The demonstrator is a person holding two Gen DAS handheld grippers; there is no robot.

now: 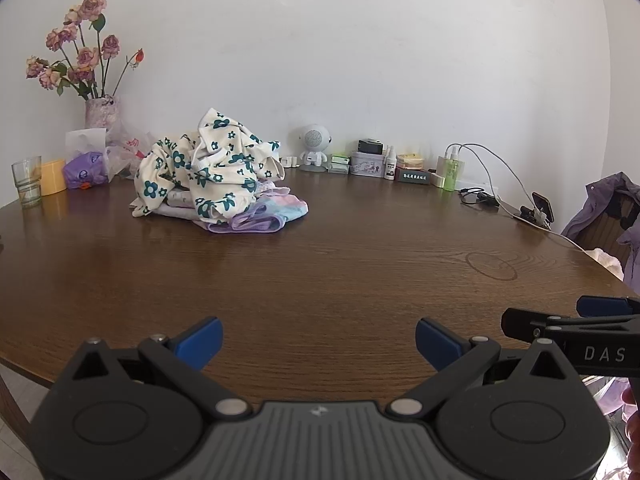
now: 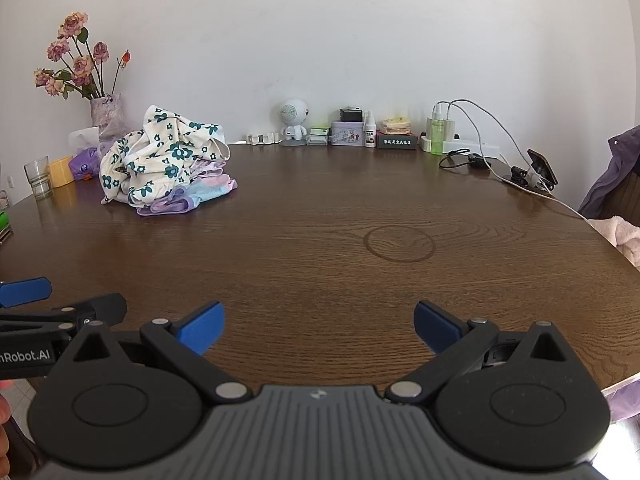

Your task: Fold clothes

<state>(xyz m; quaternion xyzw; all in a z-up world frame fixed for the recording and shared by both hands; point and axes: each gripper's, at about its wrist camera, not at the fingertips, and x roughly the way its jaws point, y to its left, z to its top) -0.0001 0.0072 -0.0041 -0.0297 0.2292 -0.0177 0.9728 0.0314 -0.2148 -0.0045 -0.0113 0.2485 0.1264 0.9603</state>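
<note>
"DAS" reads on the right gripper [image 1: 592, 312]; "nRobot.AI" on the left gripper [image 2: 24, 292]. Both hover over the near table [image 2: 320, 220] edge, jaws spread wide, gripping nothing. Far left, the clothes pile [image 1: 212, 168] sits crumpled: cream with teal flowers over lilac pieces.

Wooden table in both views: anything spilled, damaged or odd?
Only a faint ring-shaped stain on the dark wooden table, right of centre, like an old cup mark. The crumpled floral clothes heap is just unfolded laundry.
</note>
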